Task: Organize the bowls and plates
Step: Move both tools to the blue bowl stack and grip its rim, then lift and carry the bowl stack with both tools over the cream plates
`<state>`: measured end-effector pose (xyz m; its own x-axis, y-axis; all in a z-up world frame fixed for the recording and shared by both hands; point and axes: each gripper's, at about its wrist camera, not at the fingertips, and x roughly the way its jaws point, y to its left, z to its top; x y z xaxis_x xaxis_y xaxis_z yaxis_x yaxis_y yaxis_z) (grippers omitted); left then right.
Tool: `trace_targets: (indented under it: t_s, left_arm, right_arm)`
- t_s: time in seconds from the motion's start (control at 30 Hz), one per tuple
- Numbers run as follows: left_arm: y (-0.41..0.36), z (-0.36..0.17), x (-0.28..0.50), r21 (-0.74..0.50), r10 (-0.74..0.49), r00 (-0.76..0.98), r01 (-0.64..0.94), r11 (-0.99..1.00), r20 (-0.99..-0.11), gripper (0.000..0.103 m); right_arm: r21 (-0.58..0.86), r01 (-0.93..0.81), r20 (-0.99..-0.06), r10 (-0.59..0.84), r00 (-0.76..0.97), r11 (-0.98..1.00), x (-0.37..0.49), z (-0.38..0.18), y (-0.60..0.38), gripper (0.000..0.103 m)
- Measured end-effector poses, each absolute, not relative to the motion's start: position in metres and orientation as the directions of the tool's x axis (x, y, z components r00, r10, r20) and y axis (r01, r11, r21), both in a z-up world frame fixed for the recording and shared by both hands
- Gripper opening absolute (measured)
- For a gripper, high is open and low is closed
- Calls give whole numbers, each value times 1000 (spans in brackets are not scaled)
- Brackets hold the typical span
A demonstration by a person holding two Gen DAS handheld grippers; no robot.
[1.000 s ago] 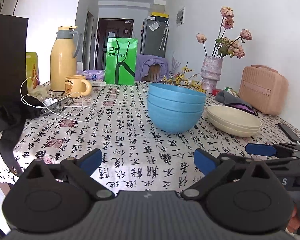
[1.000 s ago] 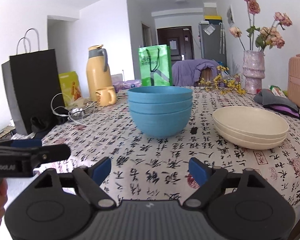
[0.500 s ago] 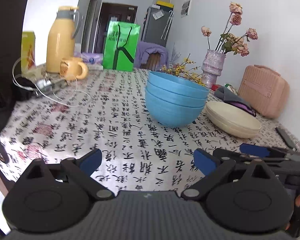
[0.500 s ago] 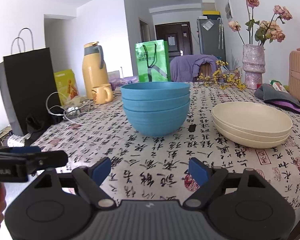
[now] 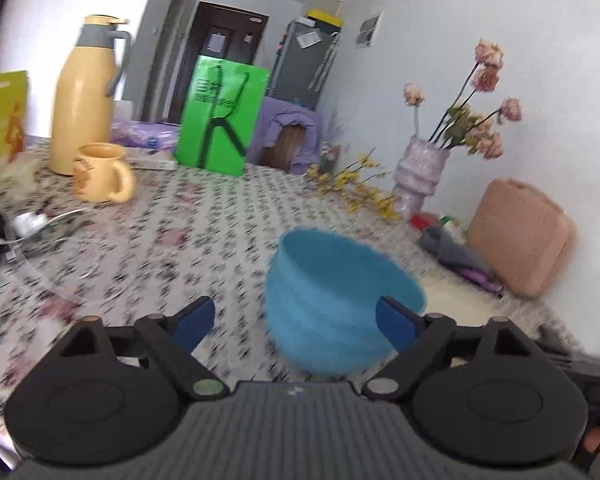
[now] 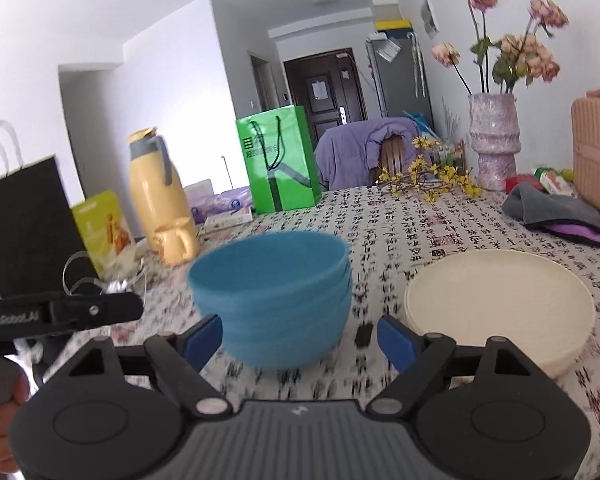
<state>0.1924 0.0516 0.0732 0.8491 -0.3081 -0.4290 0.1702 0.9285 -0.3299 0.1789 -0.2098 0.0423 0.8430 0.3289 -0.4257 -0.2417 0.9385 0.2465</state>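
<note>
Bowls, blue and nested in one stack, stand on the patterned table straight ahead of both grippers. The left gripper has wide jaws that are closing, nothing between them; the stack sits just beyond its tips, slightly toward its right finger. The right gripper is spread wide and empty, with the stack ahead, nearer its left finger. Cream plates, also stacked, lie just beside the bowls, on the right gripper's side, so that hand looks nearer them. Only the right view shows the plates clearly; in the blurred left view the bowls mostly hide them.
</note>
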Motion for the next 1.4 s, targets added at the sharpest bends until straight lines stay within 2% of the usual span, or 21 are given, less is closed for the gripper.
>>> trace_targets:
  t_s: [0.07,0.17,0.3,0.37,0.43,0.53,0.57,0.6,0.7,0.87,1.03,1.13,1.4]
  left_arm:
    - [49,78,220,-369,-352,824,190,910,-443,82]
    - [42,75,261,-374,-370,776,188,908,-511,74]
    - [37,57,305,-388,-381,690,155,908,-615,59]
    - [39,46,319,-403,-387,652,134,905,-652,56]
    - [40,37,327,-414,-400,623,131,901,-672,56]
    - [40,29,336,-415,-413,585,140,899,-698,54]
    - [39,27,338,-411,-414,573,143,900,-707,49]
    - [39,26,340,-408,-414,565,145,901,-714,49]
    - [38,27,342,-405,-410,563,142,904,-718,46]
    - [44,27,329,-397,-363,608,85,914,-706,22]
    - [34,26,287,-339,-303,731,105,935,-611,20]
    - [29,25,272,-303,-260,768,91,949,-585,20]
    - [22,33,261,-263,-235,764,89,961,-601,19]
  right_arm:
    - [288,-227,-436,338,834,930,199,48,-214,84]
    - [359,-199,-452,357,818,912,230,52,-220,82]
    - [408,-171,-493,375,785,897,269,48,-222,77]
    - [410,-157,-524,373,766,899,284,43,-221,70]
    - [414,-153,-548,380,745,897,295,36,-219,69]
    - [416,-155,-580,393,714,896,308,25,-217,56]
    - [419,-156,-587,399,704,894,311,22,-217,55]
    - [426,-156,-591,405,698,891,314,18,-217,55]
    - [426,-165,-601,414,683,890,319,11,-217,44]
    - [437,-168,-590,423,688,883,313,4,-222,32]
    - [337,-215,-554,378,742,916,289,0,-215,20]
    - [324,-229,-546,379,747,918,282,-3,-215,20]
    - [366,-242,-542,417,730,899,282,0,-221,19]
